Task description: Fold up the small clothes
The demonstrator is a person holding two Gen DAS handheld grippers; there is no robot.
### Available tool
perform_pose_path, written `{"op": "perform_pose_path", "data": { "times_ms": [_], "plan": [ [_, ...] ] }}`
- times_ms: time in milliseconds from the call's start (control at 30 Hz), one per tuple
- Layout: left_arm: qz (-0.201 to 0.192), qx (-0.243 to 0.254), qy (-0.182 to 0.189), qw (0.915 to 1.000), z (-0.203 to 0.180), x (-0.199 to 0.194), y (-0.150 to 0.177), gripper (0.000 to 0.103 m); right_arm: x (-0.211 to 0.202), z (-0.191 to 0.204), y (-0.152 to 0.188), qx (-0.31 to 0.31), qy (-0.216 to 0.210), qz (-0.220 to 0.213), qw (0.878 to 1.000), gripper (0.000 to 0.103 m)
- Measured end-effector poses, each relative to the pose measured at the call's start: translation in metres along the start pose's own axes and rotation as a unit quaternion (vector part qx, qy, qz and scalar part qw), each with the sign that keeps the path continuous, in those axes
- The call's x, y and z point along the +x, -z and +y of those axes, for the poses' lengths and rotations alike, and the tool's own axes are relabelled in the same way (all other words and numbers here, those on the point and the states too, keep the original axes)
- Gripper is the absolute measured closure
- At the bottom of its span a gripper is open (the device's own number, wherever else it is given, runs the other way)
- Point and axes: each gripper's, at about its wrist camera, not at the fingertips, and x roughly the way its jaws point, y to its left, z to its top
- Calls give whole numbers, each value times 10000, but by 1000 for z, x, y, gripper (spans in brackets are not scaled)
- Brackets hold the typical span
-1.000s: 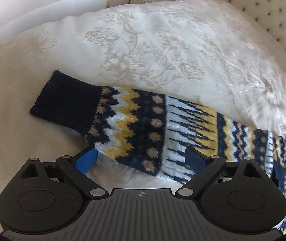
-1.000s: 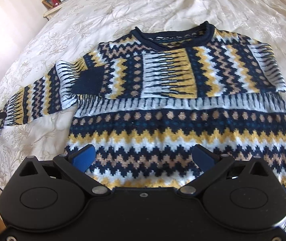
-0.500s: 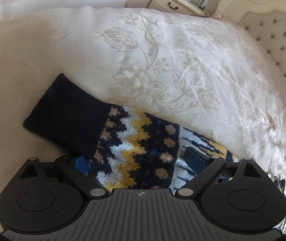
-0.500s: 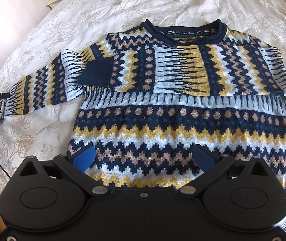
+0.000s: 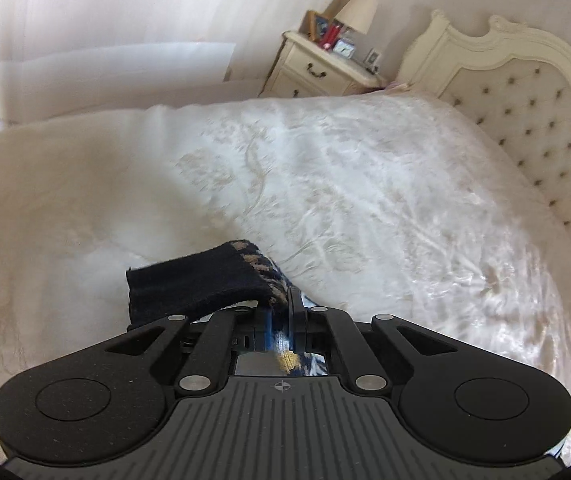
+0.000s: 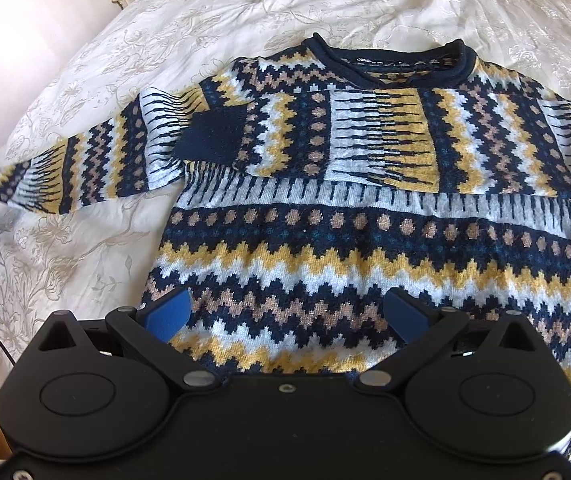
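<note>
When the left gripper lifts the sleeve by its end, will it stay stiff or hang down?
Probably floppy: the dark cuff already droops beside the closed left gripper. The sleeve is soft knit, so it should sag and drag the sweater little.

Bright soft daylight in both views, w/ glare washing out the white bedspread (image 5: 365, 200), esp. left side. Left wrist view smeared by motion blur; right wrist view sharp. Heavy fisheye bending + dark vignette at corners.

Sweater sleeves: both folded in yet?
One only. In the right wrist view one sleeve lies folded across the chest; the other sleeve stretches out sideways, its cuff pinched in the left gripper.
</note>
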Motion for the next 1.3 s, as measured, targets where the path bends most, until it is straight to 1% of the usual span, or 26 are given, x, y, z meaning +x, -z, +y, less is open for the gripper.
{"op": "perform_pose_path", "data": {
  "times_ms": [100,200,367,500,600,700,833,1000,1133,1167,1200,1233,1267,1300],
  "plan": [
    [-258,447,218,9984,-37,-23,-5,97,-3,-5,3,-37,-82,-22,10000,1],
    [-487,815,481,9943,-77,-44,-6,97,-8,-14,7,-38,-167,-65,9998,1],
    [-771,1358,1064,9820,-152,-71,6,97,-22,-38,16,89,-241,-173,9995,1],
    [-742,1701,1525,9707,-213,-75,29,97,-32,-61,23,260,-255,-253,9990,1],
    [-580,1869,1751,9649,-255,-64,54,97,-40,-80,27,382,-252,-315,9985,1],
    [-371,1939,1982,9601,-289,-51,84,97,-47,-98,31,513,-237,-379,9977,1],
    [-58,2262,2125,9506,-333,-31,130,97,-59,-126,38,670,-179,-451,9966,1],
    [366,2628,2217,9383,-370,-9,186,97,-69,-158,45,831,-68,-469,9954,1],
    [737,3005,2110,9272,-391,6,220,95,-73,-178,51,892,-8,-425,9951,1],
    [864,3111,2097,9229,-396,10,227,94,-73,-182,52,900,4,-412,9951,1],
    [1001,3224,2100,9176,-401,11,235,87,-73,-184,53,906,14,-403,9951,1],
    [1128,3341,2099,9119,-407,12,242,74,-74,-188,54,911,20,-393,9951,1],
    [1191,3473,2139,9053,-412,9,250,66,-74,-190,54,917,23,-385,9950,1],
    [1215,3591,2211,8986,-414,6,256,63,-74,-191,55,922,21,-381,9950,1]
  ]
}}
